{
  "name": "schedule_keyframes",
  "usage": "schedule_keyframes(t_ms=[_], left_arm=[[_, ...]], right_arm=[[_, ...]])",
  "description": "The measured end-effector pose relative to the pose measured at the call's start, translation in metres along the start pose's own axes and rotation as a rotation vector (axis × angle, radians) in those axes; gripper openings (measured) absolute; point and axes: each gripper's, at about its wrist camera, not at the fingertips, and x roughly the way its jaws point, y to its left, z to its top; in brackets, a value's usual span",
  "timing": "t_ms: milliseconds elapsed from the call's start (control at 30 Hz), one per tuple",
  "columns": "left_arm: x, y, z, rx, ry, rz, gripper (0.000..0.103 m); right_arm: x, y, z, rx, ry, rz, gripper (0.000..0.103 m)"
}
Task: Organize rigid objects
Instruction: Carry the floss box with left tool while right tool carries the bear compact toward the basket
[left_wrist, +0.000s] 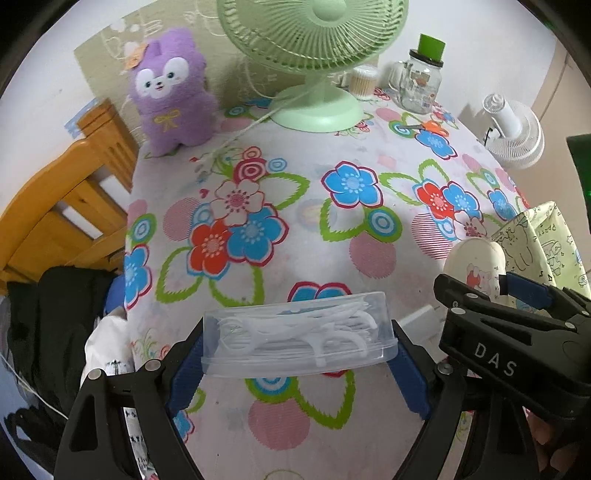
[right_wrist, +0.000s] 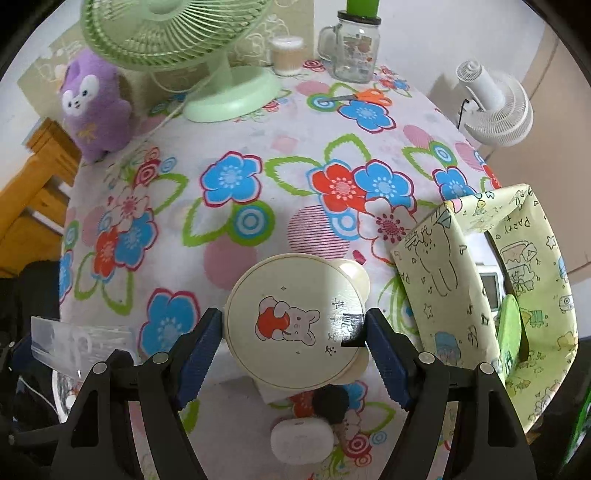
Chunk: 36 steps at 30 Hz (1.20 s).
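Both grippers hold a thing above the flowered table.

The left gripper (left_wrist: 299, 343) pinches a clear floss-pick box (left_wrist: 299, 334) end to end between its blue pads, held over the near part of the tablecloth (left_wrist: 295, 229). Just to its right, the right gripper (right_wrist: 295, 332) clamps a round cream case (right_wrist: 295, 321) with a bear-and-apple print, its jaws pressed on the rim. A patterned open-top box (right_wrist: 443, 266) stands at the right edge of the table, near the case. Below the case, a small white case (right_wrist: 301, 439) lies on the cloth. At the far side stand a green fan (right_wrist: 229, 99), a purple plush (left_wrist: 170, 92) and a glass jar (right_wrist: 354, 51).
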Motion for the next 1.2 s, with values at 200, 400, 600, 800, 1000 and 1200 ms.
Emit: schedule_keyframes(t_ms=[200, 400, 600, 800, 1000, 1200], left_arm=[[-0.021, 0.007, -0.016, -0.032, -0.024, 0.002, 0.089], [-0.043, 0.008, -0.027, -0.042, -0.051, -0.01, 0.089], [-0.065, 0.005, -0.036, -0.021, -0.086, -0.002, 0.089], [-0.083, 0.002, -0.044, 0.0, -0.108, -0.003, 0.089], [-0.093, -0.007, -0.047, 0.034, -0.116, -0.009, 0.089], [-0.099, -0.018, -0.045, 0.047, -0.128, 0.001, 0.089]], right_arm=[[-0.02, 0.009, -0.011, -0.042, -0.029, 0.013, 0.079], [-0.049, 0.011, -0.024, -0.066, -0.071, 0.026, 0.079], [-0.08, 0.01, -0.037, -0.076, -0.114, 0.042, 0.079], [-0.104, 0.007, -0.052, -0.085, -0.146, 0.051, 0.079], [-0.12, 0.003, -0.06, -0.108, -0.164, 0.049, 0.079], [-0.128, -0.006, -0.058, -0.138, -0.17, 0.057, 0.079]])
